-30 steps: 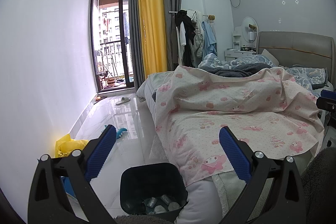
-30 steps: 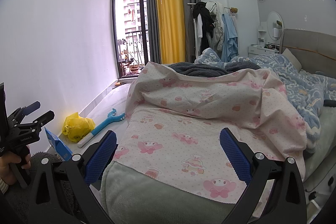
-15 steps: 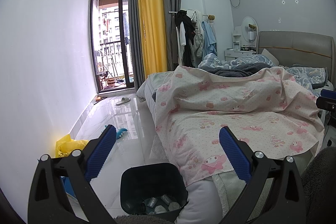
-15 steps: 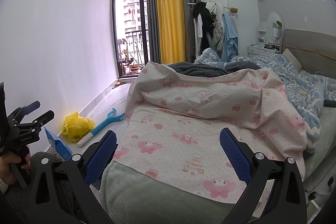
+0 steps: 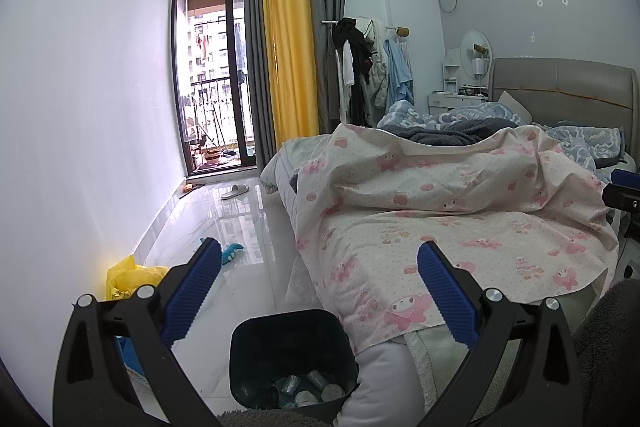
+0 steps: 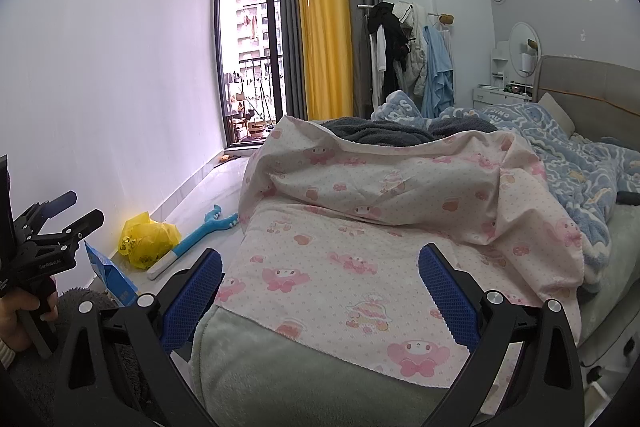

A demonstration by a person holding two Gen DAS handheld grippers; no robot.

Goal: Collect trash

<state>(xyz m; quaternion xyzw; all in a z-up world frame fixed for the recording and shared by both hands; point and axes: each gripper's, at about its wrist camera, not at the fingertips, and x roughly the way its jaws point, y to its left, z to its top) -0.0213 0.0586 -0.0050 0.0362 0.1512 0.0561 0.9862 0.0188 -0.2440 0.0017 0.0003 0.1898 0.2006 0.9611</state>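
A dark trash bin (image 5: 294,355) stands on the floor at the foot of the bed, with several crumpled pieces of trash (image 5: 308,389) at its bottom. My left gripper (image 5: 320,267) hangs open above and just behind the bin, nothing between its blue pads. On the floor by the left wall lie a yellow plastic bag (image 6: 146,237), a blue carton (image 6: 114,279) and a blue long-handled toy (image 6: 200,237). My right gripper (image 6: 320,267) stands open over the bed's foot end, holding nothing. The left gripper (image 6: 60,217) also shows at the right wrist view's left edge.
The bed (image 6: 360,235) with a pink-patterned sheet fills the right side. A glossy tiled floor strip (image 5: 224,227) runs along the white wall to a balcony door (image 5: 212,75). A slipper (image 5: 235,191) lies near the door. A clothes rack (image 5: 360,67) stands by the curtains.
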